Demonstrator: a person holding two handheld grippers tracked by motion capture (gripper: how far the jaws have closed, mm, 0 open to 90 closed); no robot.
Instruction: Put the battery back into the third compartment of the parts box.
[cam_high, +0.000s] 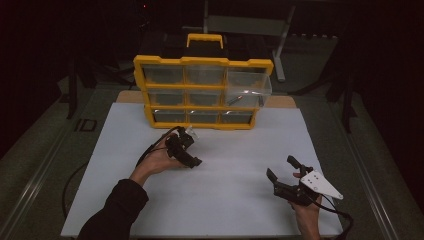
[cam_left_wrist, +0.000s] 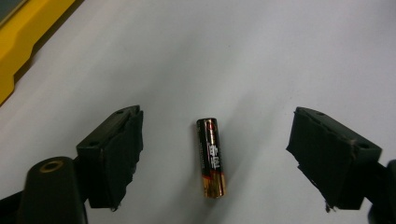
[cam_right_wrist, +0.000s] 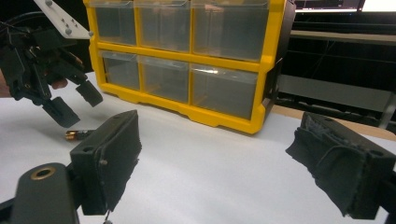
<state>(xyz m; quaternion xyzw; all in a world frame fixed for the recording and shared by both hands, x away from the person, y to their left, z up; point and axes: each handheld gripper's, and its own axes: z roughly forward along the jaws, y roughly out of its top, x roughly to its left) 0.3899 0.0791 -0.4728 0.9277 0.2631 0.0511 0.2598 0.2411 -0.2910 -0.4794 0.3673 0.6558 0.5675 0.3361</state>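
Note:
A black and gold battery (cam_left_wrist: 212, 158) lies flat on the white table top (cam_left_wrist: 261, 56). My left gripper (cam_left_wrist: 218, 119) hangs over it, open, with one jaw on each side; neither pad touches it. In the high view this left gripper (cam_high: 192, 160) sits left of centre, just in front of the yellow organizer (cam_high: 202, 61). Seen from the right gripper view, the battery (cam_right_wrist: 77, 135) rests just below the tips of the left gripper (cam_right_wrist: 79, 108). My right gripper (cam_high: 281, 167) is at the front right, open, and its jaws (cam_right_wrist: 219, 121) have nothing between them.
The yellow organizer (cam_right_wrist: 266, 74), with clear drawers and a carry handle, stands upright at the back of the white board. Its upper right drawer (cam_high: 248, 86) is pulled out, and a small dark object (cam_high: 236, 98) lies inside. Dark floor and stands surround the table.

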